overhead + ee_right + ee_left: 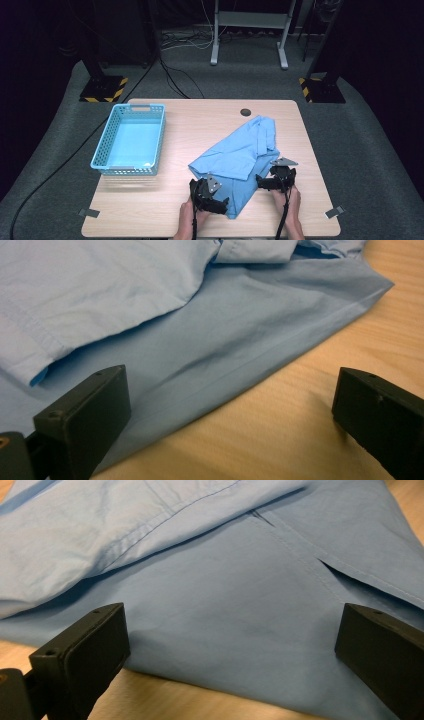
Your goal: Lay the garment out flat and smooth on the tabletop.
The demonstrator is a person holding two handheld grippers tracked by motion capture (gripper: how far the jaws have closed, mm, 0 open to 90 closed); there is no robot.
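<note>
Bench [150,200] | both jaws spread at shirt [240,150] hem | you risk pinching one layer, folds slide apart

Light wooden table [150,210] stands on grey carpet [360,150]. Room dark beyond. At 12 o'clock, white metal frame legs [248,30] and loose cables [185,40]. Black stands with yellow-black hazard bases at 10 o'clock [103,89] and 2 o'clock [320,89].
</note>
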